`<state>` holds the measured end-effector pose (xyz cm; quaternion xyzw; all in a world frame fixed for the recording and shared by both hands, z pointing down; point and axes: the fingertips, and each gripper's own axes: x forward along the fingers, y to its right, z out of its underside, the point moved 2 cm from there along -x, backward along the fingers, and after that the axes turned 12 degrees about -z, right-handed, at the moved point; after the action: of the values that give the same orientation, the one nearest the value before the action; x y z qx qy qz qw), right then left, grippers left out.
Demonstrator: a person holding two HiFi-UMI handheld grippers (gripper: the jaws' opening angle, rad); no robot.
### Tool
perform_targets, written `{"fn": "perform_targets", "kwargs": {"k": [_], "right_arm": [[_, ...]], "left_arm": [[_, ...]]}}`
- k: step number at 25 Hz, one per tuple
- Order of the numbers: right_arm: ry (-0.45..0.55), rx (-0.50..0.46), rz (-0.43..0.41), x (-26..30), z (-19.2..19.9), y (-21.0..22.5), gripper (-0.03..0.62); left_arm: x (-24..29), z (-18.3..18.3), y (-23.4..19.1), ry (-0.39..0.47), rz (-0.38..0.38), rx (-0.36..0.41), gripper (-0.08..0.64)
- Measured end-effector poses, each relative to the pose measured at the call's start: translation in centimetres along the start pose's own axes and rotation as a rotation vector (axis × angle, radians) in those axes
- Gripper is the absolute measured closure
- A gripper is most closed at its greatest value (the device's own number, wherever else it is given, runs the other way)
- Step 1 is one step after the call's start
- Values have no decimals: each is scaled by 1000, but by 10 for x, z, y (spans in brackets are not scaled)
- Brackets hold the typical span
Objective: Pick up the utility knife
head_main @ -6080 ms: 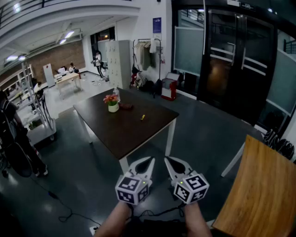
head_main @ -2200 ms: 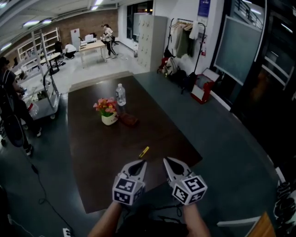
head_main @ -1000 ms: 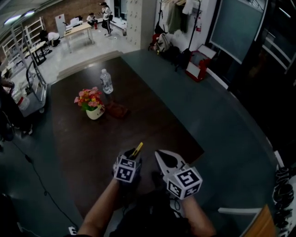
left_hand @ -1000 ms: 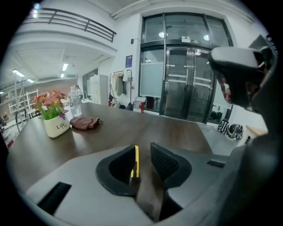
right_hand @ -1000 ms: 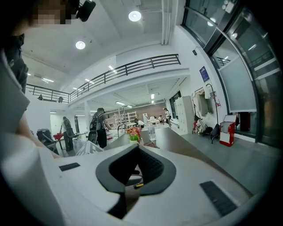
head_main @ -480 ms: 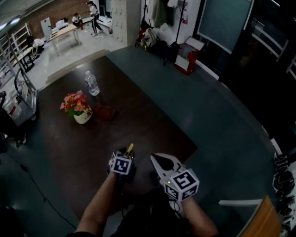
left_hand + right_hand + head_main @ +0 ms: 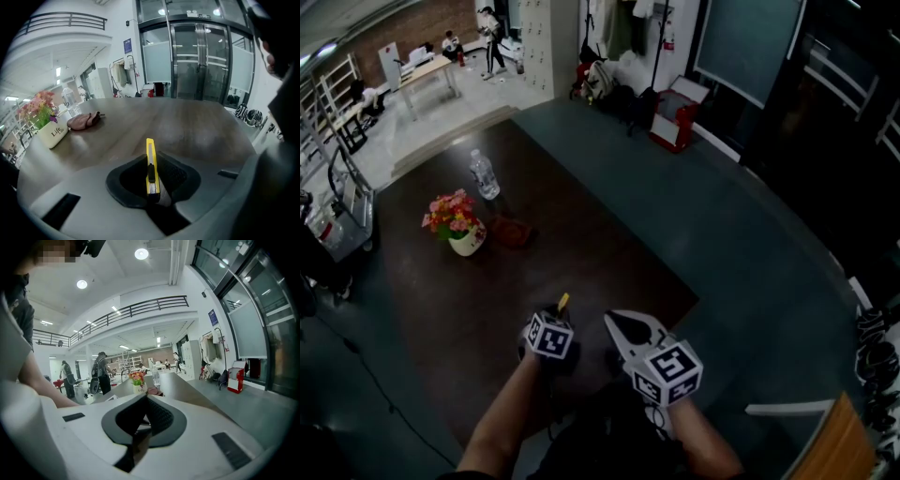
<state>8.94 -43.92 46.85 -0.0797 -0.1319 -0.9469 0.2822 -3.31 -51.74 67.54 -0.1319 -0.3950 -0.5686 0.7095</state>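
The yellow utility knife [image 7: 150, 168] lies on the dark brown table [image 7: 581, 206] near its front edge. My left gripper [image 7: 151, 156] points steeply down with its jaws closing on the knife's rear half, one pad against each side. The knife's front end sticks out past the fingertips. In the head view only the knife's yellow tip [image 7: 563, 301] shows beyond the left gripper [image 7: 555, 314]. My right gripper [image 7: 610, 322] hovers just right of it, shut and holding nothing; the right gripper view shows its tips [image 7: 143, 398] meeting.
Further back on the table stand a pot of flowers [image 7: 455, 220], a water bottle [image 7: 484, 174] and a brown pouch [image 7: 511, 232]. The table's right edge drops to grey floor [image 7: 741, 244]. A wooden tabletop corner [image 7: 848, 441] shows at bottom right. People stand far off.
My left gripper has sunk onto the knife and its jaws have closed around it; less of the knife shows past it. The right gripper has stayed put.
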Motion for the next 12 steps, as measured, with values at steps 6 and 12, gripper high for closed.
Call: {"fn": "perform_targets", "kwargs": {"k": [6, 12], "right_arm": [[17, -15, 7, -1, -5, -5, 581], [46, -15, 28, -6, -9, -5, 581]], "left_arm": [[0, 3, 3, -7, 27, -32, 492], [-26, -5, 2, 54, 57, -92, 492]]}}
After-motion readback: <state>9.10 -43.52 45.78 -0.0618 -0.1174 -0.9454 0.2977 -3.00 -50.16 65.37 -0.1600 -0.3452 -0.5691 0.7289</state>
